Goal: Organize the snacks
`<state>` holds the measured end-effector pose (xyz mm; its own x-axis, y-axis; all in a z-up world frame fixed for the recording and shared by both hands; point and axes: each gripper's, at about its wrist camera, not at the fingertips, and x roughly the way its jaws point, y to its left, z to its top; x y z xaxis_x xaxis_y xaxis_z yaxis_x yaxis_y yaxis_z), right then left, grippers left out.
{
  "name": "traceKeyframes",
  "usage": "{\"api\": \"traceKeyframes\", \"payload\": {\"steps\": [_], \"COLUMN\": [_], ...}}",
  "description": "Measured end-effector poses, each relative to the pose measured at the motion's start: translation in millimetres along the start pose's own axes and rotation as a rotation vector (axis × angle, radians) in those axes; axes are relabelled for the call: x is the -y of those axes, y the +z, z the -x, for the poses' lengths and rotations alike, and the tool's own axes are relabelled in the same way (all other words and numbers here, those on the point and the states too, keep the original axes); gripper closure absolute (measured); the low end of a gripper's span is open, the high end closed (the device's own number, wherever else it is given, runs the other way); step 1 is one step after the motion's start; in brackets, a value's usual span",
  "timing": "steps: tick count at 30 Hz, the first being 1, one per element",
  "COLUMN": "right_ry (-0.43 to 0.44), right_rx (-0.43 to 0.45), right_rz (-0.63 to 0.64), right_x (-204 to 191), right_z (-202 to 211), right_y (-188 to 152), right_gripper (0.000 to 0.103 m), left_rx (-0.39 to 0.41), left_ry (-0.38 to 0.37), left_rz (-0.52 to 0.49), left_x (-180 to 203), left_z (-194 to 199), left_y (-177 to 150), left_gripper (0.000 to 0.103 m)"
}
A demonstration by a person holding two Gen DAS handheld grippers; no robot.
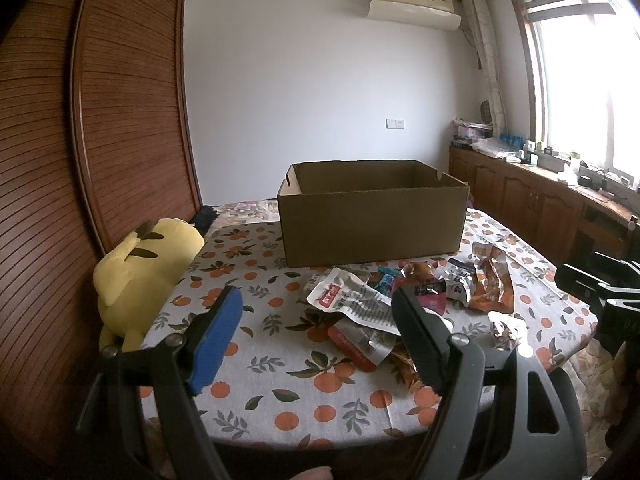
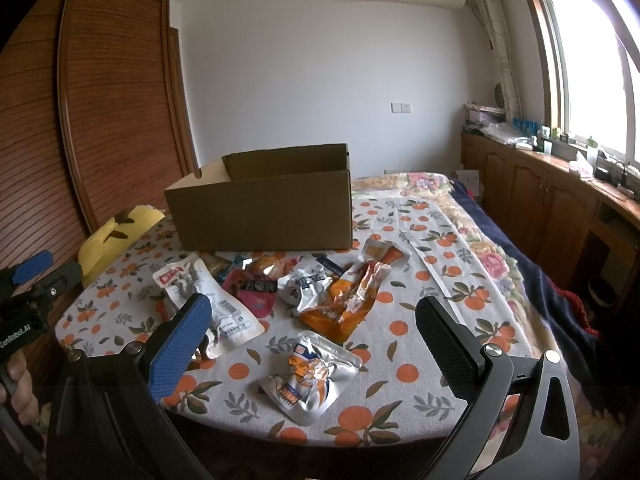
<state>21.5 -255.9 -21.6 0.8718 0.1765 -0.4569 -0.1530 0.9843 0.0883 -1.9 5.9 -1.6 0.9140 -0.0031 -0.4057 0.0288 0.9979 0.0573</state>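
brown cardboard box [image 1: 372, 224], white tablecloth [image 1: 280, 364] with orange-fruit print, yellow plush toy [image 1: 140, 272]

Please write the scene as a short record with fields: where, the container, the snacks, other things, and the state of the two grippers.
surface: table with an orange-fruit patterned cloth
container: open cardboard box, upright at the far side of the table; its inside is hidden
snacks: loose packets piled in front of the box; one white and orange packet lies apart, nearest the right gripper
other: yellow plush toy at the table's left edge
left gripper: open, holds nothing
right gripper: open, holds nothing
progress: no packet seen in the box yet
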Motion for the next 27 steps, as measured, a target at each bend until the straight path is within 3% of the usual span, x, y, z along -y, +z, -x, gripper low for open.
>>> {"api": "traceKeyframes", "payload": {"steps": [15,27], "right_ry": [0.004,0.005], "right_rx": [-0.025,-0.071], "right_rz": [-0.008,-0.013], "right_x": [3.8,10.4], "right_z": [-4.2,-19.6], "right_y": [-7.7,-21.9], "right_gripper": [0.000,0.000], "left_rx": [-0.047,-0.152], "left_ry": [-0.035,-0.149], "left_rz": [-0.004,-0.012], "left_x": [0.1,13.5], "left_z": [-13.3,-44.0], "left_y": [-7.1,-22.8], "left_gripper": [0.025,0.025]}}
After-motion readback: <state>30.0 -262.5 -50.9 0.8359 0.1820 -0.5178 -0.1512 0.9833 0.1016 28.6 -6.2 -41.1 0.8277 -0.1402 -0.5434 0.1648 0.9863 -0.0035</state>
